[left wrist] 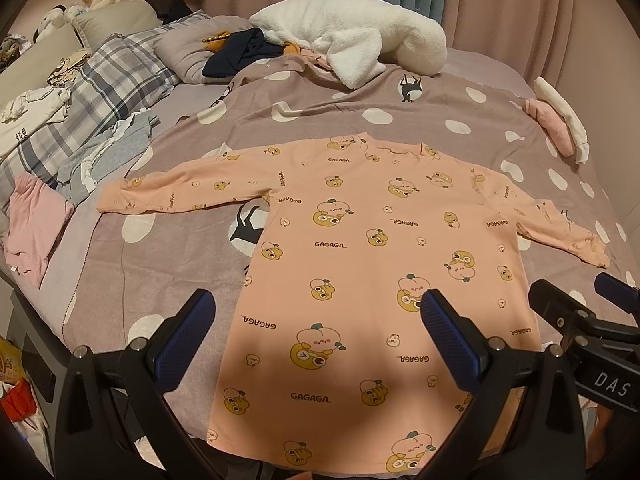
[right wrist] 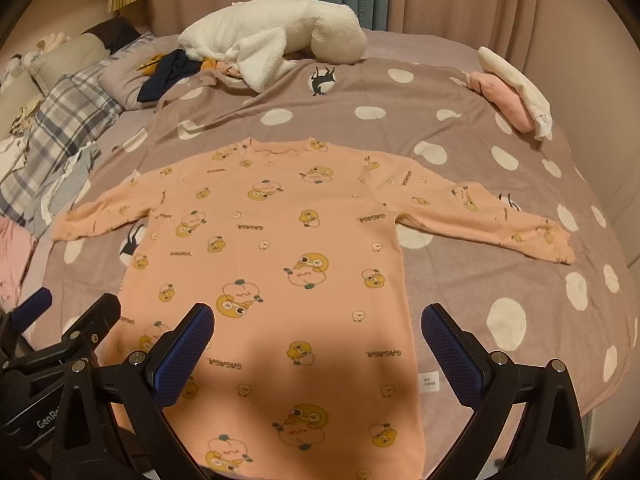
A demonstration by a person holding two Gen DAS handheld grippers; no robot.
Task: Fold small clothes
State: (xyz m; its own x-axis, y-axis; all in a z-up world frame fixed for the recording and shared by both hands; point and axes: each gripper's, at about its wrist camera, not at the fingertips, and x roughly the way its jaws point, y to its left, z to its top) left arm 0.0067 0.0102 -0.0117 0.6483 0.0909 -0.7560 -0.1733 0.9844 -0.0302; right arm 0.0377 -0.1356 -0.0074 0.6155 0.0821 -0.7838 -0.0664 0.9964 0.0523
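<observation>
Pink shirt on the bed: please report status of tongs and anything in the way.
Left tongs open, right tongs open, both empty. Pink shirt flat, sleeves spread, unfolded. Nothing on it.

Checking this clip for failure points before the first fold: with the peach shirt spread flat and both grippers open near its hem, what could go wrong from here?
1. The peach long-sleeved shirt lies on a loose polka-dot blanket; a low pinch could lift both.
2. The left gripper and right gripper hover close together and could collide.
3. The spread sleeves may drag and bunch.
</observation>
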